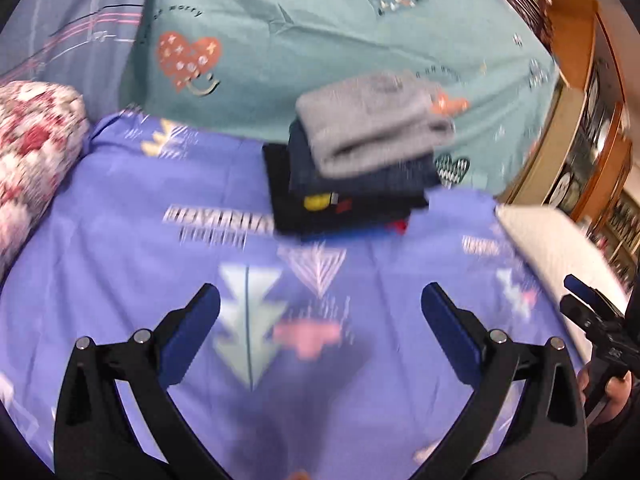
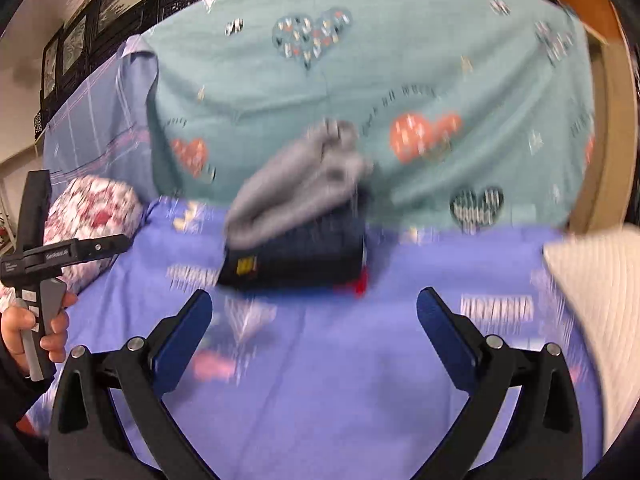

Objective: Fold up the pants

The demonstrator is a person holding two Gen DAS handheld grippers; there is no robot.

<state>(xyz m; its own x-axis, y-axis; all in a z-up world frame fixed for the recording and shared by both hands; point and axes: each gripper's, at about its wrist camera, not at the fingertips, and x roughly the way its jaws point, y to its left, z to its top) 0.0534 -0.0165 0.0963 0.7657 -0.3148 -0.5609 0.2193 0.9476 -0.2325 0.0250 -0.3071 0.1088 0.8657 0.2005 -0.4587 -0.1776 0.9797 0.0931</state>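
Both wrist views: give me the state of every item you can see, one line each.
Left gripper: open, empty, over the bedsheet.
Right gripper: open, empty.
Grey pants: folded, on top of the stack.
Dark garments: folded, stacked beneath the grey pants.
Purple bedsheet: spread flat.
Floral pillow: lying at the sheet's left edge.

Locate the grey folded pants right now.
In both wrist views the grey folded pants sit on top of the dark folded stack, centre-right on the bed where the purple sheet meets the teal one.
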